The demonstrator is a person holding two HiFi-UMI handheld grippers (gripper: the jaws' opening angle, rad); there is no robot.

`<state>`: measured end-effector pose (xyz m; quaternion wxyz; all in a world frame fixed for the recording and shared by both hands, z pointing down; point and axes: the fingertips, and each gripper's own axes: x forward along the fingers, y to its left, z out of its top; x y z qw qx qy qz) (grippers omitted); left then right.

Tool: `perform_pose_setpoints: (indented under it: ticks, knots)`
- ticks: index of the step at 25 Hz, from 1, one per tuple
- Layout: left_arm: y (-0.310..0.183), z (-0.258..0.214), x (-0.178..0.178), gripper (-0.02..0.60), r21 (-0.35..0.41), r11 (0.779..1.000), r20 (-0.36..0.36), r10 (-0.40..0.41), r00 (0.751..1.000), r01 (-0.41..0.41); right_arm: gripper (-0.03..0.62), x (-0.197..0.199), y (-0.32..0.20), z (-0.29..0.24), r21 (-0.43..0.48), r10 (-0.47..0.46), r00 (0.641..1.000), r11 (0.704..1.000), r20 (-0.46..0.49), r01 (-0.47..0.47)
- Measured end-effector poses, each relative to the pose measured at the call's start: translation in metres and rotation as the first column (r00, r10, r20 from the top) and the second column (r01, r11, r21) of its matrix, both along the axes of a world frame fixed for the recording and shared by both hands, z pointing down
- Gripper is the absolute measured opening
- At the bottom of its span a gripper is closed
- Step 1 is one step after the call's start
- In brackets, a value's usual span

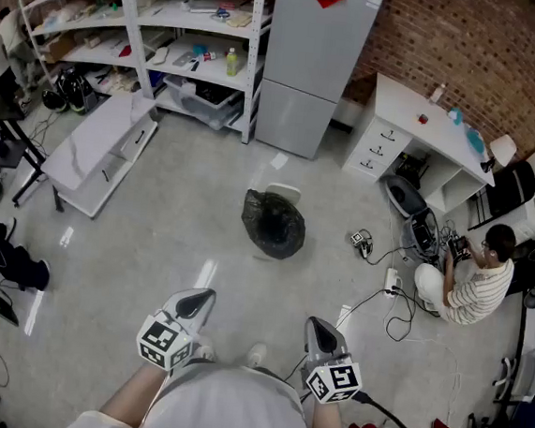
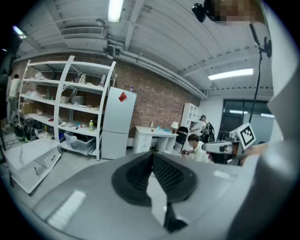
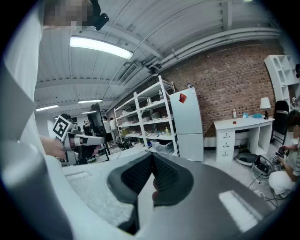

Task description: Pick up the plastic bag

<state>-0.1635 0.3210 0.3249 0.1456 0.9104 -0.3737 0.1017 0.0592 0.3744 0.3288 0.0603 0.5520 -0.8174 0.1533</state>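
In the head view a crumpled black plastic bag (image 1: 273, 224) lies on the grey floor, straight ahead of me and well beyond both grippers. My left gripper (image 1: 205, 296) and right gripper (image 1: 319, 323) are held close to my body, side by side, pointing forward at the bag. In the left gripper view the left gripper (image 2: 152, 155) has its ribbed pads pressed together with nothing between them. The right gripper (image 3: 152, 155) in its own view stands shut and empty too. Neither gripper view shows the bag; both look level across the room.
A grey fridge (image 1: 315, 62) and white shelving (image 1: 172, 30) stand behind the bag. A white desk (image 1: 418, 119) is at the right, with a person (image 1: 468, 284) seated on the floor among cables (image 1: 379, 276). A white panel (image 1: 104, 150) lies at the left.
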Motion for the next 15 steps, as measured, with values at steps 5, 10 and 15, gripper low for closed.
perform_pose_setpoints:
  ticks: [5, 10, 15]
  knots:
    - [0.0035, 0.0001, 0.0023, 0.006, -0.003, 1.000, 0.000, 0.001, 1.000, -0.001, 0.002, 0.0008, 0.0023, -0.0004, -0.001, -0.003, 1.000, 1.000, 0.003, 0.003]
    - [0.0045, -0.0002, 0.0023, 0.006, -0.006, 1.000, 0.003, 0.001, 1.000, -0.001, 0.002, 0.0009, 0.0028, -0.0005, -0.006, -0.005, 1.000, 1.000, 0.004, 0.005]
    - [0.0086, 0.0057, 0.0063, 0.006, -0.012, 1.000, 0.011, -0.003, 1.000, 0.003, 0.002, 0.0037, 0.0046, 0.0045, -0.011, -0.017, 1.000, 1.000, 0.020, 0.018]
